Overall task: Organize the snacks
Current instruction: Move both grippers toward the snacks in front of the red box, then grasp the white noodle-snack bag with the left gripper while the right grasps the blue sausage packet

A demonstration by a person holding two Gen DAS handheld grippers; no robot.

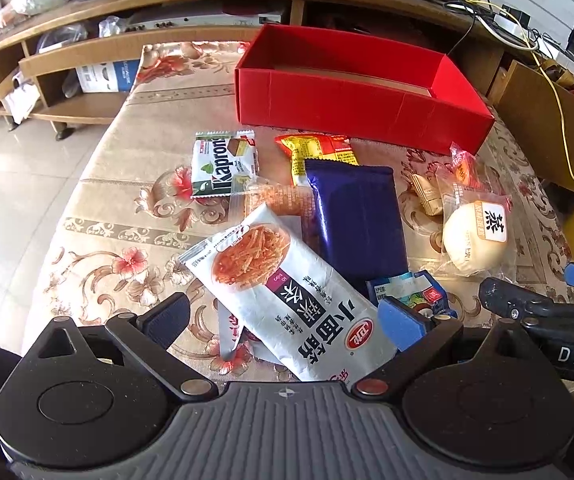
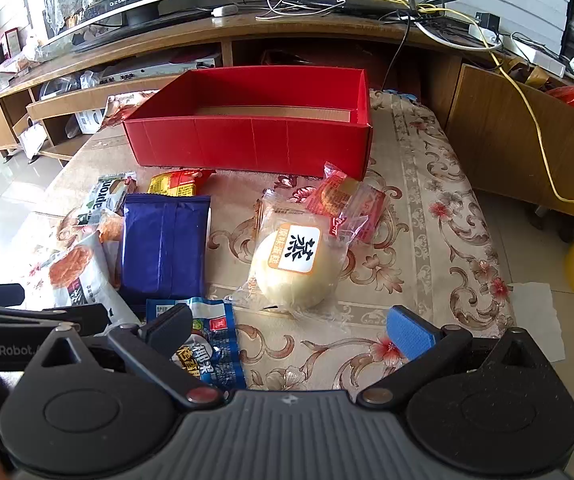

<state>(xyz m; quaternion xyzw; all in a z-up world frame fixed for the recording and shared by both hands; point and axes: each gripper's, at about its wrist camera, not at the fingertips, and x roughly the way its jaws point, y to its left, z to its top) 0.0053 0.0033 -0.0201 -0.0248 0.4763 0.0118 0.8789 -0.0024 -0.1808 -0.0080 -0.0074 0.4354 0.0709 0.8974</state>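
Several wrapped snacks lie scattered on a floral tablecloth (image 2: pixel 419 184) in front of an open red box (image 2: pixel 255 136), which sits at the far side of the table. The green-and-white packet (image 1: pixel 223 164) reads "Kapron", its last letters cut off by a picture. A white pouch (image 1: pixel 283 292) with Chinese print and a photo of orange strips lies between the spread fingers of the left gripper (image 1: pixel 283 320), which closes on nothing. Beside the pouch is a dark blue pack (image 1: pixel 357 216), face down with no readable label. A round bun in clear wrap (image 2: pixel 293 268) carries a white sticker with one large black character. The right gripper (image 2: pixel 291 330) hovers with fingers apart over a blue packet (image 2: pixel 213 342), partly hidden under one finger. "GenRobot" shows on the other tool's body.
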